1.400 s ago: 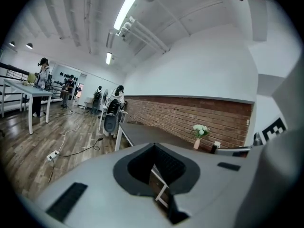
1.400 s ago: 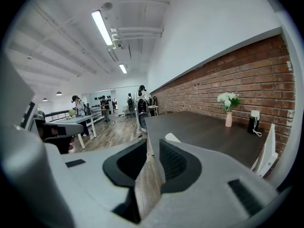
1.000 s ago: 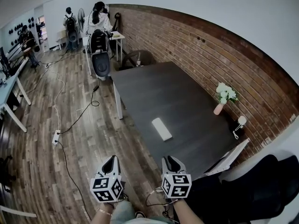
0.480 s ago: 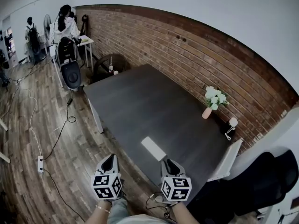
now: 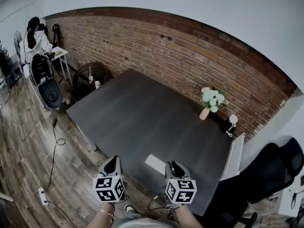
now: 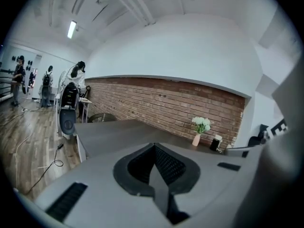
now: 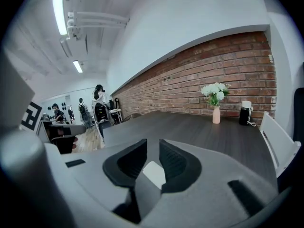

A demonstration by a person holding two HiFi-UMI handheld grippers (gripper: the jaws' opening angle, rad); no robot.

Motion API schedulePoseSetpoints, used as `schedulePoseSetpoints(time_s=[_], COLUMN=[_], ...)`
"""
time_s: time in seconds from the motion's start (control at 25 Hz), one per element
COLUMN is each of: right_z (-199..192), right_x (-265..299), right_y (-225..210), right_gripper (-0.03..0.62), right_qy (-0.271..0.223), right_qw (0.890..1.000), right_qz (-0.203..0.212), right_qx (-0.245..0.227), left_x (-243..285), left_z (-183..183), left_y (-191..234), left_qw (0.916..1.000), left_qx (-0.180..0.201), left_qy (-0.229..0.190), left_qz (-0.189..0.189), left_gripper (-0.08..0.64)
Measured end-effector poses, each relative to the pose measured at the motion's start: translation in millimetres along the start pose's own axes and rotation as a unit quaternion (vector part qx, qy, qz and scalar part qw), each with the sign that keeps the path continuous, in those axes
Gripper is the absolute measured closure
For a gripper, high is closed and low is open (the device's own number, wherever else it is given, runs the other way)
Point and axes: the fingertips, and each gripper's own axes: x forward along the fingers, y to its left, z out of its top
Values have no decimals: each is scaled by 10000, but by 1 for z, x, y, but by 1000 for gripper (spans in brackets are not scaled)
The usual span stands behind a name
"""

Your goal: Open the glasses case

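The white glasses case (image 5: 155, 164) lies shut near the front edge of the dark table (image 5: 142, 118). In the head view it sits between my two grippers, closer to the right one. My left gripper (image 5: 113, 160) hovers over the wooden floor just short of the table edge; its pads (image 6: 142, 163) meet at the tip with nothing between them. My right gripper (image 5: 172, 164) stands open just right of the case. In the right gripper view the case (image 7: 155, 173) shows through the gap between the jaws, beyond them and untouched.
A pink vase of white flowers (image 5: 209, 101) and a small black-and-white device (image 5: 231, 122) stand by the brick wall. A white chair (image 5: 236, 156) and a black office chair (image 5: 273, 172) flank the table's right side. Cables cross the floor; a person (image 5: 35, 39) sits far left.
The view has swung round to face the table and brick wall. Both grippers have come closer to the table's front edge, and the case now lies just ahead, between them.
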Motion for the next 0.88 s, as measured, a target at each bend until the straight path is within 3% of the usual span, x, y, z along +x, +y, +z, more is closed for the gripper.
schedulePoseSetpoints(time_s=[0.44, 0.88], right_z=[-12, -30], right_x=[14, 22], right_y=[-34, -60], right_gripper=[508, 506], right_qy=[157, 351], right_qw=[9974, 9966], right_qz=[-667, -665], right_qx=[213, 335], left_x=[69, 91], left_z=[-31, -47], left_y=[-24, -51], left_qw=[9959, 9927], left_qx=[49, 215], left_qy=[524, 765], left_qz=[-740, -903], left_gripper=[565, 565])
